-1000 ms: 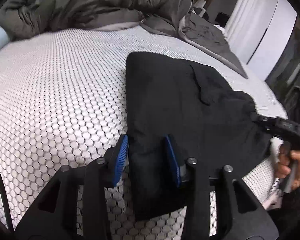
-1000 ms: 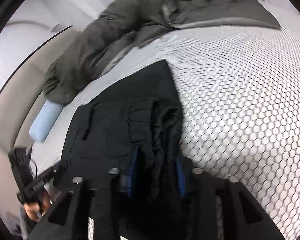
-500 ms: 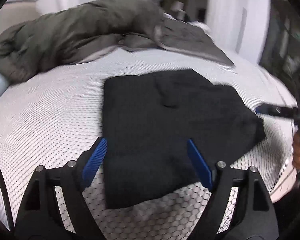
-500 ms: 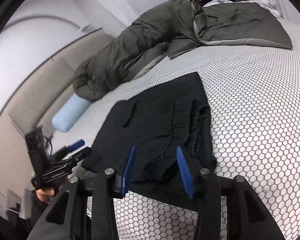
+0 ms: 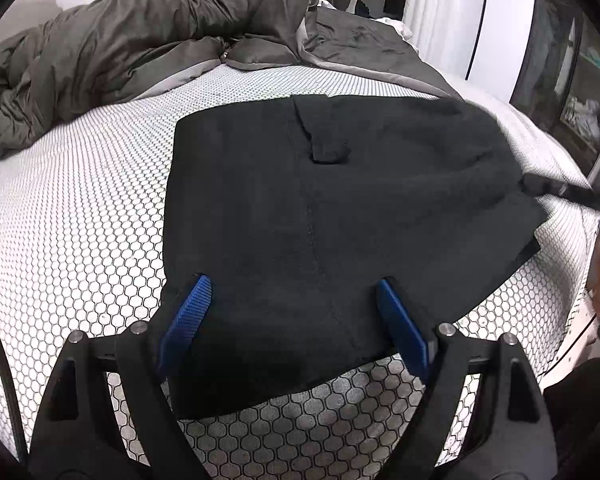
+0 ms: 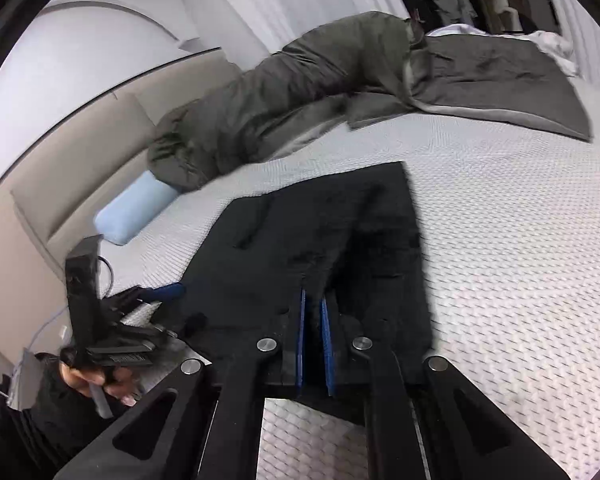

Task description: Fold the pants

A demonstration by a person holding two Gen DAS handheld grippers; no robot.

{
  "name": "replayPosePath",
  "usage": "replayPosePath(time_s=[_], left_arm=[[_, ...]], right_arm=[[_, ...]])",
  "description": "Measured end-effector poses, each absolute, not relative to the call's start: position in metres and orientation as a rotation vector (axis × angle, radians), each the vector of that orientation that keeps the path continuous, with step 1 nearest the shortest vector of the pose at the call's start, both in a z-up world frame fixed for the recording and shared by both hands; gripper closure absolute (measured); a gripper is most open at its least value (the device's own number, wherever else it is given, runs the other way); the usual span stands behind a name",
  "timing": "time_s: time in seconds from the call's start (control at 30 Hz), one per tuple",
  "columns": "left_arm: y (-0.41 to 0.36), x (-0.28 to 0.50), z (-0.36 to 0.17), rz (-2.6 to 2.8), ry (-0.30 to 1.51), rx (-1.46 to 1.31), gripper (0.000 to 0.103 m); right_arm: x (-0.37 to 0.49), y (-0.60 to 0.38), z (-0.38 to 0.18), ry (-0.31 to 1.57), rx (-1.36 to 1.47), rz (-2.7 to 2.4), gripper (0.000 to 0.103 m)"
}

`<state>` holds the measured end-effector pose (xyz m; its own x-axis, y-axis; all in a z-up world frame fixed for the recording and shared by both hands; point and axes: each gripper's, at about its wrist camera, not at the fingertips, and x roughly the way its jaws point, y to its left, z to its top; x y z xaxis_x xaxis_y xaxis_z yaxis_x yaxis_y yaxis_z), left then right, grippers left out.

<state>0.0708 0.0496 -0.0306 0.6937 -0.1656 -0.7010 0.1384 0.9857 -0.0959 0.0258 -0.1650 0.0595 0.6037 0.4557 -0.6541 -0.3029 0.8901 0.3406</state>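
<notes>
On the bed (image 5: 80,216): a white cover with a honeycomb pattern is seen, and the black pants (image 5: 340,216) are laid flat on it, folded into a wide block.
Blanket (image 5: 140,40): a dark grey blanket is bunched along the far side of the bed, well apart from the pants.
Pillow (image 6: 136,210): a light blue pillow is found at the end of the blanket, by the headboard.
Pants: the near edge is seen just in front of both grippers; a seam runs down the middle.
Left gripper (image 5: 292,320): the jaws are held wide apart, after just being opened further; the near edge of the pants lies between them, but it is not pressed by the blue pads.
Right gripper (image 6: 313,328): the jaws have just been brought together; the blue pads are nearly touching above the pants, and no cloth can be seen pinched between them.
</notes>
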Motion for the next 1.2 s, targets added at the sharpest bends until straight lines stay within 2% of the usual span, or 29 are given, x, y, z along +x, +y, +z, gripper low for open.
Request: replayPosePath(time_s=[0.13, 0.2, 0.27, 0.37, 0.53, 0.6, 0.63, 0.8, 0.9, 0.97, 1.03, 1.1, 1.2], left_arm=[[0.045, 0.067, -0.030, -0.140, 0.782, -0.003, 0.020], [0.044, 0.062, -0.024, -0.132, 0.768, -0.009, 0.020], [0.040, 0.053, -0.017, -0.158, 0.745, -0.017, 0.020], [0.031, 0.047, -0.012, -0.189, 0.726, 0.015, 0.020], [0.017, 0.061, -0.019, -0.248, 0.775, 0.048, 0.020], [0.017, 0.070, -0.030, -0.244, 0.825, 0.078, 0.020], [0.019, 0.072, -0.032, -0.230, 0.830, 0.082, 0.020], [0.036, 0.070, -0.029, -0.149, 0.859, 0.088, 0.020], [0.037, 0.068, -0.028, -0.133, 0.870, 0.115, 0.020], [0.037, 0.066, -0.024, -0.114, 0.869, 0.122, 0.020], [0.037, 0.064, -0.015, -0.103, 0.848, 0.102, 0.026], [0.032, 0.062, -0.006, -0.152, 0.797, 0.085, 0.026], [0.021, 0.071, -0.002, -0.224, 0.764, 0.083, 0.043]], right_arm=[[0.041, -0.175, 0.033, 0.934, 0.130, 0.196, 0.096], [0.033, -0.175, 0.048, 0.851, 0.159, 0.206, 0.095], [0.021, -0.164, 0.070, 0.742, 0.151, 0.272, 0.089], [0.015, -0.130, 0.078, 0.737, 0.145, 0.441, 0.083], [0.034, -0.054, 0.046, 0.860, 0.004, 0.551, 0.082], [0.051, -0.044, 0.020, 0.973, -0.041, 0.516, 0.082], [0.058, -0.046, 0.009, 1.014, -0.045, 0.491, 0.088], [0.043, -0.092, 0.029, 0.969, -0.088, 0.350, 0.091], [0.035, -0.112, 0.026, 0.972, -0.011, 0.432, 0.091], [0.033, -0.104, 0.027, 0.946, -0.103, 0.430, 0.087], [0.029, -0.094, 0.030, 0.921, -0.134, 0.442, 0.080], [0.026, -0.093, 0.041, 0.884, -0.092, 0.447, 0.079], [0.018, -0.098, 0.056, 0.807, -0.042, 0.447, 0.078]])
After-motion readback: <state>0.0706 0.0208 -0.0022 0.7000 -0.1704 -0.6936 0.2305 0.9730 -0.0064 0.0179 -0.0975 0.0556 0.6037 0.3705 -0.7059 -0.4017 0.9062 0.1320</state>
